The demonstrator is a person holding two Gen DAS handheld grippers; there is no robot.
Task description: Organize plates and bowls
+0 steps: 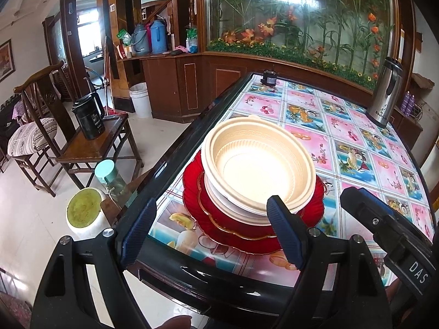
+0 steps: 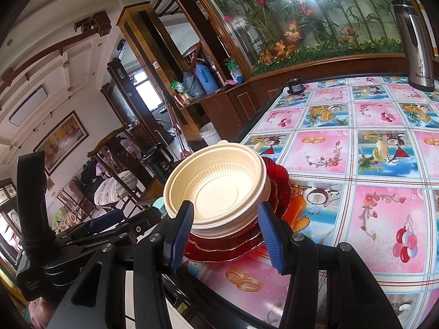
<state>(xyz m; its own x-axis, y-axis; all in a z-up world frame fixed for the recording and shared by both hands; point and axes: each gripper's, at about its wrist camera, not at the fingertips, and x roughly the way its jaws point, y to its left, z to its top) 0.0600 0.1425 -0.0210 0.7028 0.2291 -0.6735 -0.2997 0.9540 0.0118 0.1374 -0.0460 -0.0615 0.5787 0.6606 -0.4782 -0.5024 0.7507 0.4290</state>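
Table point(image 1: 356, 142) with patterned top fills the right of both views | red plates point(image 1: 197, 216) stacked at frame centre near its edge | cream bowls point(image 1: 258, 161) nested on them | left gripper point(image 1: 211, 233) spread wide, empty | right gripper point(image 2: 225, 233) parted, fingers flanking the bowls

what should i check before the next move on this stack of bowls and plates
1. Cream ribbed plastic bowl nested on top of stack: ok.
2. Red scalloped glass plates beneath, flat on the fruit-patterned table: ok.
3. Right gripper open, fingers either side of the bowl: ok.
4. Finger contact with the bowl: cannot tell.
5. Left gripper open, empty: ok.
6. Stack near table edge: not ok.
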